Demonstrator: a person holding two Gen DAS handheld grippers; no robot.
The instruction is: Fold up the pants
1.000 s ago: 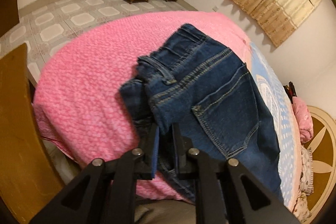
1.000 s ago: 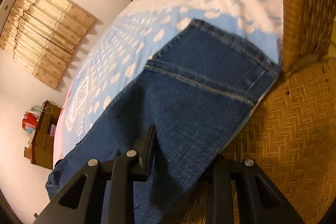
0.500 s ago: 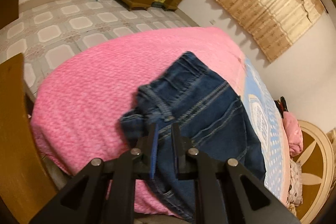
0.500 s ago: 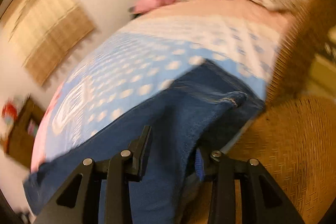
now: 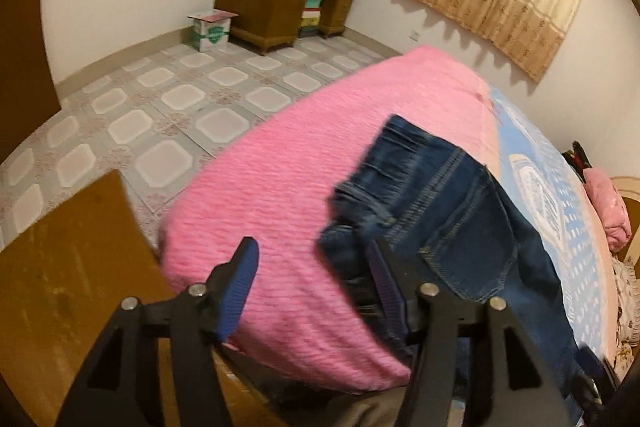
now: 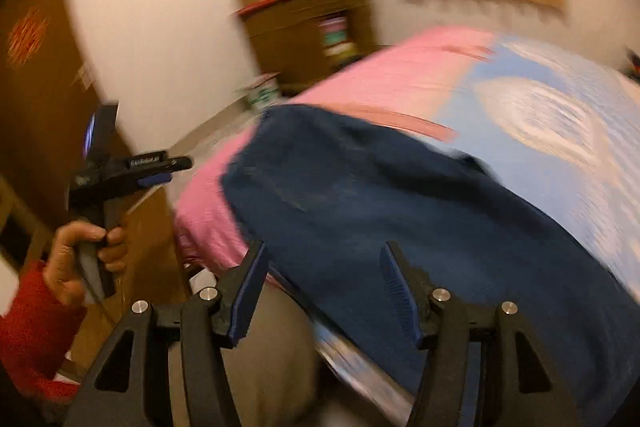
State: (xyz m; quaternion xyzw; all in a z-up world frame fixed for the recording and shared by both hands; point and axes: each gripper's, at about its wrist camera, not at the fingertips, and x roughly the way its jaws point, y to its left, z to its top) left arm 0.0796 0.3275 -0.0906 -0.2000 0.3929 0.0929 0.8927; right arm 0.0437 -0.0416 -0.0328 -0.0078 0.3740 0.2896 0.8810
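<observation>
Left tongs point(image 5: 316, 281): jaws have just been opening and now stand apart; the waistband they pinched a second ago is free, with pink blanket point(image 5: 280, 187) showing between them.
Right tongs point(image 6: 324, 291): also just been opening, nothing clamped; denim lies beyond and under the far blade, no longer between the pads as before.
Meaning: both ends let go, so this fold looks laid down; a new grasp comes next, I'd say.
Pants point(image 5: 452, 223): on the bed point(image 5: 552, 195), along its near edge, across the seam where pink meets blue-and-white cover.
Axis: long line runs along that near edge; waistband end points toward the foot, on the pink, back pocket up.
Left hand point(image 6: 86, 259): holding its grip off the bed's foot corner.
</observation>
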